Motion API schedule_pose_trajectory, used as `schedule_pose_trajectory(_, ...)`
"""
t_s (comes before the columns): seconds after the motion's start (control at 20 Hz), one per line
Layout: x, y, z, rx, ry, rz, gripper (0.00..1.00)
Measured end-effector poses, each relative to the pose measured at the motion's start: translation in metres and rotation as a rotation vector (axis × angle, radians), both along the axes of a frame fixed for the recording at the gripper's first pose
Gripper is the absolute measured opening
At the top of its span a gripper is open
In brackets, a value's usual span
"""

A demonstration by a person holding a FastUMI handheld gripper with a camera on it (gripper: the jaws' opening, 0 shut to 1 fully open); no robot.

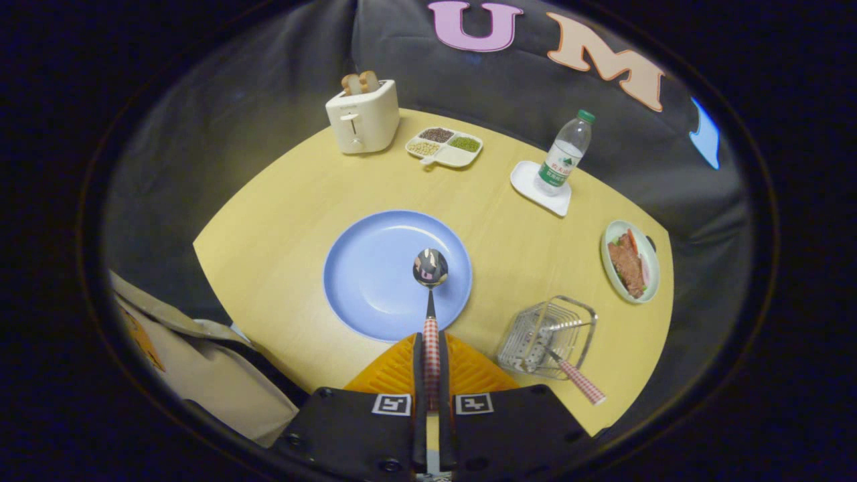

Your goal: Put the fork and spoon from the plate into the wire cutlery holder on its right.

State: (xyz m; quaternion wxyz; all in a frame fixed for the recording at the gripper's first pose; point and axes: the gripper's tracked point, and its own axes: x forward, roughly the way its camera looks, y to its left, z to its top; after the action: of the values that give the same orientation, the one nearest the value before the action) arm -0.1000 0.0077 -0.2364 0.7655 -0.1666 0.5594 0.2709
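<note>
Checked-handled spoon (430,288) pinched in tool (432,348) above blue plate's (375,268) near rim.

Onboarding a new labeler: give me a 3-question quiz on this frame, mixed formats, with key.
1. True or false: the claw is shut on the spoon.
2. Multiple choice: where is the fork? A) on the blue plate B) in the wire cutlery holder C) beside the toaster
3. Fill in: the water bottle stands on a small white ____.

Key: 1 true, both fingers press the spoon's checked handle, its bowl above the plate. 2 B, handle sticking out toward the claw. 3 tray.
</note>
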Motion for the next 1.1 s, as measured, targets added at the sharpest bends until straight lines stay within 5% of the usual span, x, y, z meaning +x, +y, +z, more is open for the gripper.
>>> schedule_pose_trajectory(0.8,0.034,-0.133,0.033,-0.114,0.056,0.025,0.10)
schedule_pose_trajectory(1.1,0.030,-0.147,0.017,-0.160,0.132,0.098,0.10)
